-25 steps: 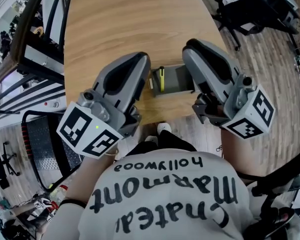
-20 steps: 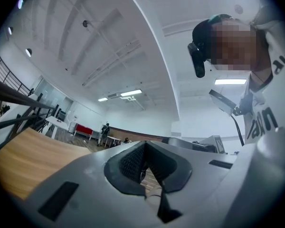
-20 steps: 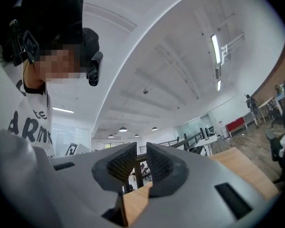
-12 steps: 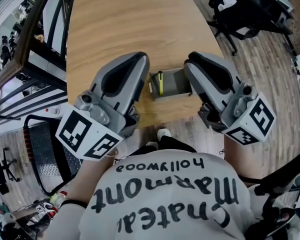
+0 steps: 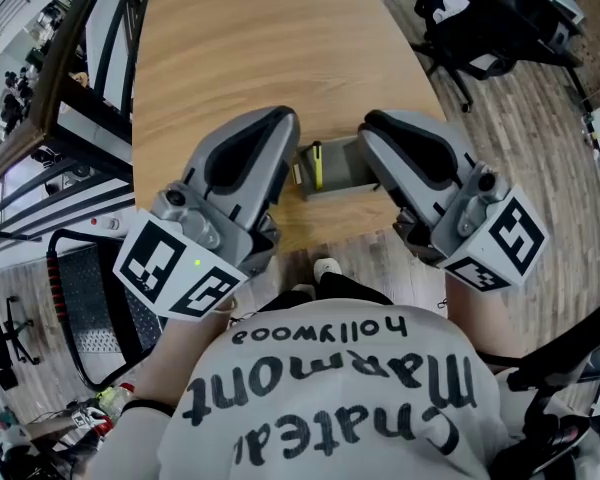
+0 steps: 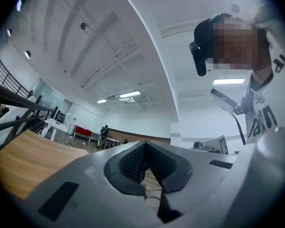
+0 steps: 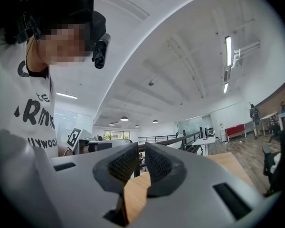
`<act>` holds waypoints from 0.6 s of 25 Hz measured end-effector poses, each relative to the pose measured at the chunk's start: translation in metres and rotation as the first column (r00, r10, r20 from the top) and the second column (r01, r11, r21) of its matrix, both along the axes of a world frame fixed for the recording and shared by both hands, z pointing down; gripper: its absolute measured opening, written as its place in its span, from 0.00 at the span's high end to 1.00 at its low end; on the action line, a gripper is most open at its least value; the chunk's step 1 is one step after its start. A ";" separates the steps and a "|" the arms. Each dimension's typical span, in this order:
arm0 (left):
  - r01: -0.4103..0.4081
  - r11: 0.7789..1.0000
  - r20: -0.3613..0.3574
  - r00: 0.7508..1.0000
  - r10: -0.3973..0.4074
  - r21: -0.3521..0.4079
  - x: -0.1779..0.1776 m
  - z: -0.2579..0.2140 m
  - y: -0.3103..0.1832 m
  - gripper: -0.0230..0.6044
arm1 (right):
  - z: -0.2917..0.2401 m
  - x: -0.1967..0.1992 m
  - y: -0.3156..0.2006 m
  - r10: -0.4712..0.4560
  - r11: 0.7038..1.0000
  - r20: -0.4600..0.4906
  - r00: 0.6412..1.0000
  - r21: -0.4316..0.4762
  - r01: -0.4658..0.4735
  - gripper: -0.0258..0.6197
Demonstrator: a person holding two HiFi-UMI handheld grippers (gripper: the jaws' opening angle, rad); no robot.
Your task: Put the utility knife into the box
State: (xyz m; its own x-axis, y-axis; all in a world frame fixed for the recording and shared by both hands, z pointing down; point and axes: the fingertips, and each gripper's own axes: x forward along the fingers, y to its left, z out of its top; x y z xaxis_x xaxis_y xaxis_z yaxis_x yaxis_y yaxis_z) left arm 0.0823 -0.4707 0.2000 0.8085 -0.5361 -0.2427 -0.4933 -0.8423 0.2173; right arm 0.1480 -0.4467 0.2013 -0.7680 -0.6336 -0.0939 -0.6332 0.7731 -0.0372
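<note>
1. Head view: the table (image 5: 260,38) is broad bare wood beyond the box (image 5: 352,166), which sits close to its near edge.
2. A railing (image 5: 75,78) runs along the left; a chair (image 5: 480,18) stands far right on the floor.
3. The knife (image 5: 318,163) lies in the box's left part.
4. The left gripper (image 5: 278,128), just left of the box, has its jaw tips meeting on nothing.
5. The right gripper (image 5: 380,133), just right of the box, has jaws a narrow slit apart, empty.
</note>
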 end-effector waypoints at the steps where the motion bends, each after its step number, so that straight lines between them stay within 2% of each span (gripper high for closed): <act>1: 0.000 1.000 0.000 1.000 0.000 -0.001 0.001 0.000 0.001 0.96 | 0.000 0.001 0.000 0.001 1.000 0.003 1.000 0.001 -0.001 0.89; 15: 0.014 1.000 0.012 1.000 -0.014 -0.003 0.003 0.002 0.008 0.96 | 0.001 0.007 0.004 -0.001 1.000 0.012 1.000 0.007 0.001 0.90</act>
